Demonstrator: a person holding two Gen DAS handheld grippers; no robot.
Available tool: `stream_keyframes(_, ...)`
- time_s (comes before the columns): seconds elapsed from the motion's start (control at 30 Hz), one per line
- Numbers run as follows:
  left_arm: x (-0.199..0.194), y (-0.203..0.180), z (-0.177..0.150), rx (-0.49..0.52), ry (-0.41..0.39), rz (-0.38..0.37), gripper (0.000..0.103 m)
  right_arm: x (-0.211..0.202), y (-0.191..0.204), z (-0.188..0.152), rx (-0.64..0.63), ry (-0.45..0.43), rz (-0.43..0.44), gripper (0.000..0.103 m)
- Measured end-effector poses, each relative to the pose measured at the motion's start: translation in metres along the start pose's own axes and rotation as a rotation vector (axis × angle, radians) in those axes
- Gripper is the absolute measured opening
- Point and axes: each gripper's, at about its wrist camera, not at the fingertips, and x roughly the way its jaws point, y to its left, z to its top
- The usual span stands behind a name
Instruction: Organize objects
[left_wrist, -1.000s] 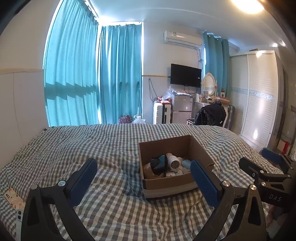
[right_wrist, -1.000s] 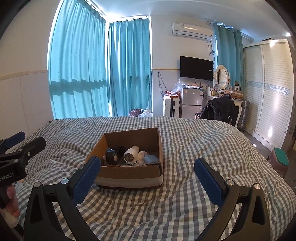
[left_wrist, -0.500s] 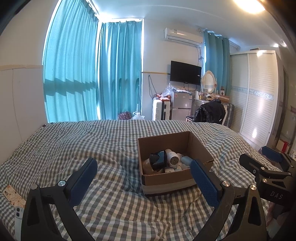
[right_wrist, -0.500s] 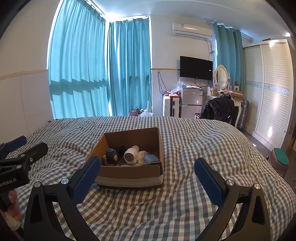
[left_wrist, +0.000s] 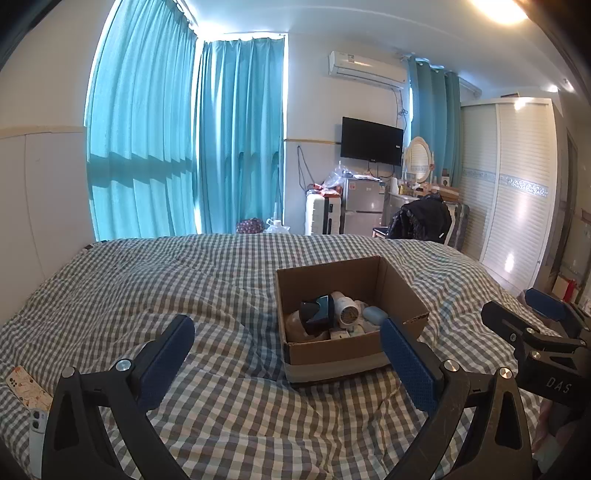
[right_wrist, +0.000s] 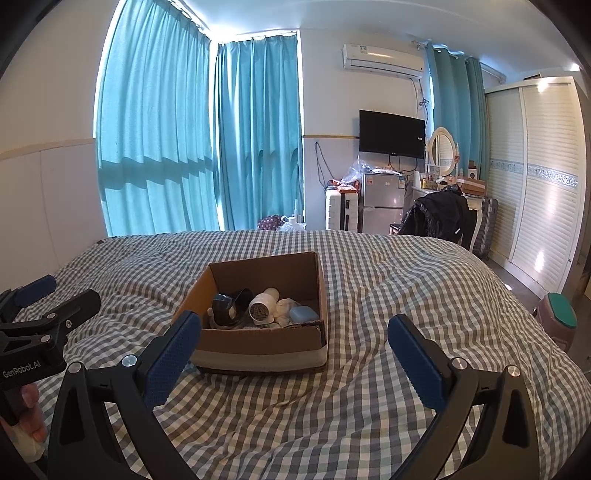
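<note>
An open cardboard box (left_wrist: 402, 291) stands on the checked bed (left_wrist: 207, 280). It also shows in the right wrist view (right_wrist: 258, 338). Inside lie a white hair dryer (left_wrist: 345, 312), a dark blue-black item (left_wrist: 317, 312), a light blue case (left_wrist: 375, 314) and other small things. My left gripper (left_wrist: 286, 350) is open and empty, hovering in front of the box. My right gripper (right_wrist: 293, 343) is open and empty, also just short of the box, to its right.
A phone in a patterned case (left_wrist: 27, 384) lies at the bed's left edge. Behind the bed stand teal curtains (left_wrist: 184, 147), a white suitcase (left_wrist: 319, 218), a small fridge (left_wrist: 362, 206), a chair with a black jacket (left_wrist: 421, 221) and a white wardrobe (left_wrist: 517, 184).
The left gripper's view has tilted upward a little, so the box sits lower in frame and slightly further off. The right gripper has barely moved. Both stay open.
</note>
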Motion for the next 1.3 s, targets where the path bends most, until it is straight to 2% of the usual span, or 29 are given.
stream_keyframes(1.3,0.0028,0.0021,-0.0032,0.011,0.010,0.003,0.103,0.0074,0.0055,-0.0051,0.004,0.033,-0.004,0.102)
